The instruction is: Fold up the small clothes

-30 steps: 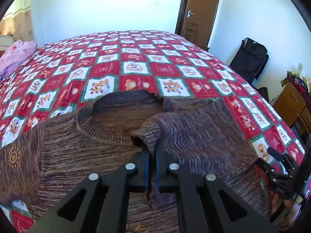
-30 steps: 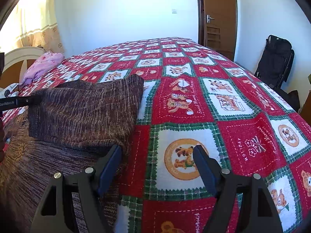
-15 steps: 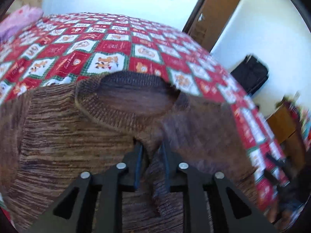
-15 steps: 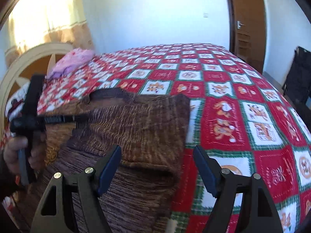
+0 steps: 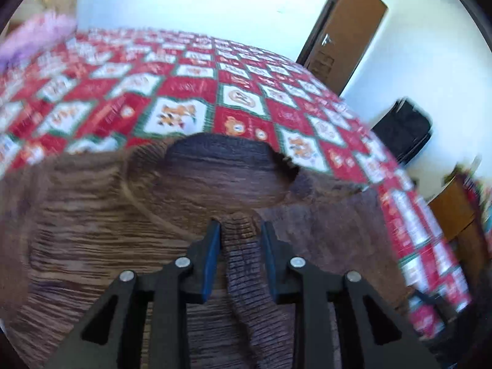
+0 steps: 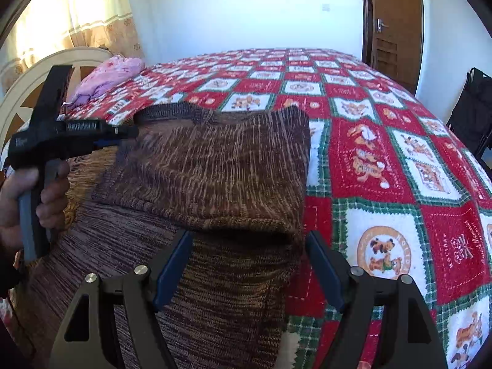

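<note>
Left tool (image 5: 240, 230) just opening, right tool (image 6: 249, 243) wide

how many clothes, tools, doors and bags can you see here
clothes: 2, brown sweater and pink garment
tools: 2, left tool and right tool
doors: 1, wooden door
bags: 1, black bag
total: 6

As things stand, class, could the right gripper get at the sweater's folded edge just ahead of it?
Probably yes: the right gripper is open, the sweater's folded edge lies just beyond its jaws, and nothing blocks the way.
</note>
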`<state>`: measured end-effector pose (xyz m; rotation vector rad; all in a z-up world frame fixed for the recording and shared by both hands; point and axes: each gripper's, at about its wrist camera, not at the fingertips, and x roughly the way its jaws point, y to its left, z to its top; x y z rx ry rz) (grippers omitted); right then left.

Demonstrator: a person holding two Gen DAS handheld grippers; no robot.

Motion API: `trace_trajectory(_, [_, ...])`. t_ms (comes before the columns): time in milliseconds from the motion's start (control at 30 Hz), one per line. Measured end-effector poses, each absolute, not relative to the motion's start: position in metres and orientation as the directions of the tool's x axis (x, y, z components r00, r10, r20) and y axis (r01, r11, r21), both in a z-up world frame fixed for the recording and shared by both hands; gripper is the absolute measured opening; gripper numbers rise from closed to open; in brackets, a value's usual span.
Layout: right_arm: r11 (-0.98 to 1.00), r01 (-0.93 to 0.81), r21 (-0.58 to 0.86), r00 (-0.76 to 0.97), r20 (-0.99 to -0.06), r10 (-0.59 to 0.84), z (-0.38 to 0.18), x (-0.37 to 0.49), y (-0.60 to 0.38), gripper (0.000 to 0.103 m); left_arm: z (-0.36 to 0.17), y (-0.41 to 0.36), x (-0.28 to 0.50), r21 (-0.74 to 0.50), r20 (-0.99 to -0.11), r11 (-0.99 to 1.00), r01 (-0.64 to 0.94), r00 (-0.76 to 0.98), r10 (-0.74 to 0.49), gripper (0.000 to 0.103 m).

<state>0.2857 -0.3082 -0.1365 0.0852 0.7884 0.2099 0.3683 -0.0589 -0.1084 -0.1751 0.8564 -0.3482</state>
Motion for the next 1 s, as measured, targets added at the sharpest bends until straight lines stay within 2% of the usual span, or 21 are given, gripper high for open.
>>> trace_trajectory(33, [0.976, -0.155, 0.155, 0.686, -0.694, 0.219, -0.137, 0.286, -0.308, 0.077, -0.112, -0.062, 0.367, -0.207, -0.735, 0.954, 0.216, 0.609, -0.297, 0.028])
trace_trajectory(67, [0.976, -0.152, 0.153, 0.683, -0.698, 0.216, -0.138, 0.287, -0.308, 0.077, -0.117, -0.062, 0.370, -0.183, -0.754, 0.959, 0.215, 0.596, -0.278, 0.027])
trace_trajectory(133, [0.978, -0.148, 0.149, 0.679, -0.703, 0.210, -0.139, 0.287, -0.307, 0.077, -0.119, -0.055, 0.372, -0.237, -0.748, 0.949, 0.210, 0.584, -0.316, 0.027])
trace_trajectory(233, [0.978, -0.150, 0.147, 0.687, -0.696, 0.210, -0.136, 0.285, -0.307, 0.077, -0.118, -0.048, 0.379, -0.338, -0.734, 0.922, 0.189, 0.560, -0.384, 0.034])
trace_trajectory(300, [0.978, -0.153, 0.140, 0.692, -0.692, 0.207, -0.133, 0.283, -0.306, 0.077, -0.117, -0.050, 0.383, -0.352, -0.731, 0.915, 0.198, 0.553, -0.401, 0.035])
trace_trajectory(367, [0.979, -0.153, 0.132, 0.688, -0.698, 0.201, -0.135, 0.282, -0.305, 0.077, -0.119, -0.062, 0.386, -0.249, -0.750, 0.948, 0.197, 0.580, -0.317, 0.034])
trace_trajectory(400, [0.980, -0.153, 0.131, 0.681, -0.704, 0.200, -0.136, 0.283, -0.305, 0.077, -0.120, -0.070, 0.386, -0.149, -0.768, 0.970, 0.192, 0.595, -0.235, 0.034])
trace_trajectory(533, [0.974, -0.161, 0.158, 0.683, -0.695, 0.226, -0.127, 0.286, -0.311, 0.077, -0.106, -0.068, 0.369, -0.153, -0.771, 0.965, 0.215, 0.584, -0.253, 0.035])
trace_trajectory(567, [0.976, -0.162, 0.147, 0.691, -0.689, 0.218, -0.121, 0.288, -0.311, 0.077, -0.101, -0.066, 0.359, -0.151, -0.764, 0.961, 0.230, 0.590, -0.261, 0.039])
trace_trajectory(600, [0.977, -0.161, 0.139, 0.698, -0.684, 0.212, -0.116, 0.290, -0.312, 0.077, -0.099, -0.065, 0.353, -0.148, -0.759, 0.961, 0.235, 0.596, -0.263, 0.051])
trace_trajectory(667, [0.976, -0.163, 0.145, 0.709, -0.670, 0.218, -0.107, 0.296, -0.314, 0.077, -0.096, -0.063, 0.333, -0.132, -0.748, 0.960, 0.245, 0.611, -0.259, 0.063])
trace_trajectory(800, [0.956, -0.219, 0.197, 0.645, -0.705, 0.294, -0.110, 0.319, -0.303, 0.077, -0.114, -0.076, 0.319, 0.067, -0.789, 0.964, 0.258, 0.605, -0.108, 0.064])
trace_trajectory(933, [0.921, -0.286, 0.263, 0.517, -0.767, 0.380, -0.138, 0.325, -0.275, 0.077, -0.120, -0.067, 0.320, 0.132, -0.771, 0.966, 0.223, 0.635, -0.041, 0.068])
trace_trajectory(1000, [0.929, -0.337, 0.153, 0.548, -0.771, 0.325, -0.139, 0.313, -0.255, 0.077, -0.123, -0.058, 0.322, 0.139, -0.773, 0.967, 0.215, 0.634, -0.030, 0.068])
